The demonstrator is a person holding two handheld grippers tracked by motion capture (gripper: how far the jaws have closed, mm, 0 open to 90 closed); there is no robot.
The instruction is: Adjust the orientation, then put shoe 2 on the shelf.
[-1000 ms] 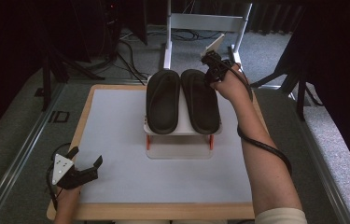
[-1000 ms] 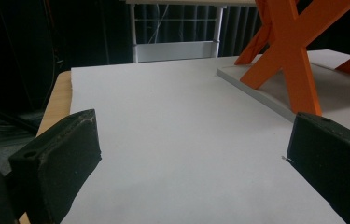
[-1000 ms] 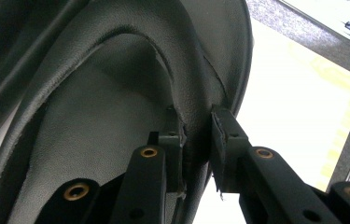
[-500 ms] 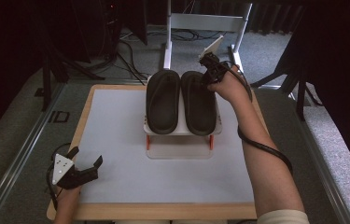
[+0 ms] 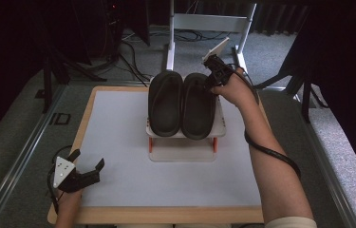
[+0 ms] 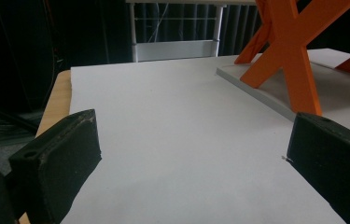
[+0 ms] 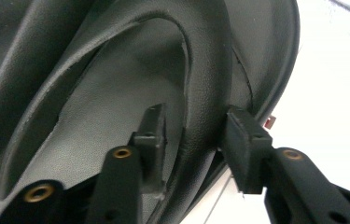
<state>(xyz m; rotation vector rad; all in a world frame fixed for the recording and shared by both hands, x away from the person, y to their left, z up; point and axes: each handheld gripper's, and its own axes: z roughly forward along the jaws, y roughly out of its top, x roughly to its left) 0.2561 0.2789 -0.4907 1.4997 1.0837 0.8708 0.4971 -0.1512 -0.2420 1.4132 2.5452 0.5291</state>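
The right slipper (image 5: 198, 105) lies sole-down on a small white rack (image 5: 185, 148) with orange legs, at the far middle of the white table (image 5: 118, 142), touching the left slipper (image 5: 165, 103) beside it. The right gripper (image 5: 212, 76) sits at the far outer edge of the right slipper. In the right gripper view its jaws straddle the slipper's strap edge (image 7: 196, 126), one inside the slipper, the other outside; they have just been opening, and a gap shows between the pads and the strap, so they are loosened around it, not pinching. The left gripper (image 5: 86, 167) rests well apart at the near left corner of the table, its jaws spread wide with nothing between them. An orange leg (image 6: 298, 60) of the rack shows in the left gripper view.
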